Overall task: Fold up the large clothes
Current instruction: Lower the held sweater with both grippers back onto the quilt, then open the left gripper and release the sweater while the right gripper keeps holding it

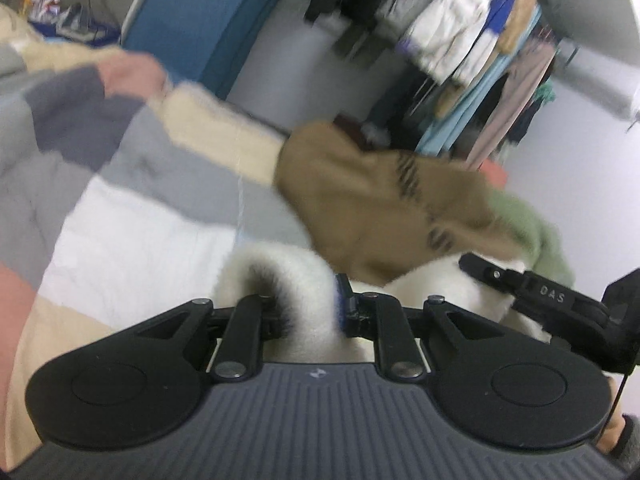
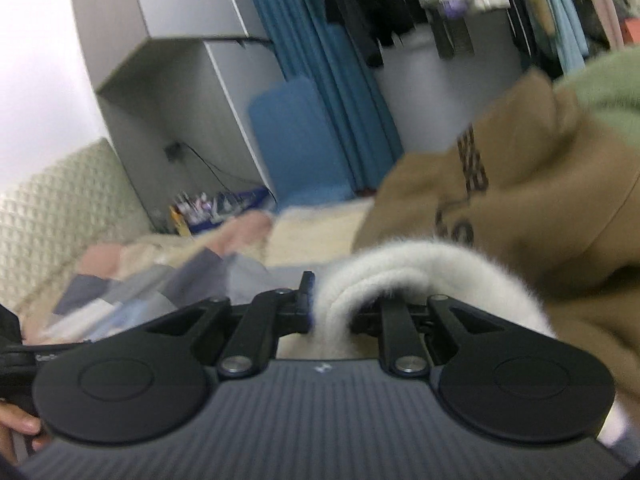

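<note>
A thick white fleece garment (image 1: 296, 280) bulges up between the jaws of my left gripper (image 1: 308, 312), which is shut on a fold of it. In the right wrist view my right gripper (image 2: 332, 312) is likewise shut on a bunched fold of the white fleece garment (image 2: 400, 268). The right gripper (image 1: 532, 288) also shows at the right edge of the left wrist view, close beside the left one. A tan hooded sweatshirt (image 1: 380, 200) with dark lettering lies just beyond both grippers, with a pale green garment (image 1: 536, 232) under it. Both views are blurred.
A bed with a patchwork cover (image 1: 120, 184) of grey, white, pink and cream lies left. Behind stand a rack of hanging clothes (image 1: 472, 40), a blue curtain (image 2: 320, 80), a grey cabinet (image 2: 180, 92) and a padded headboard (image 2: 48, 208). A person's fingers (image 2: 20, 424) grip the handle.
</note>
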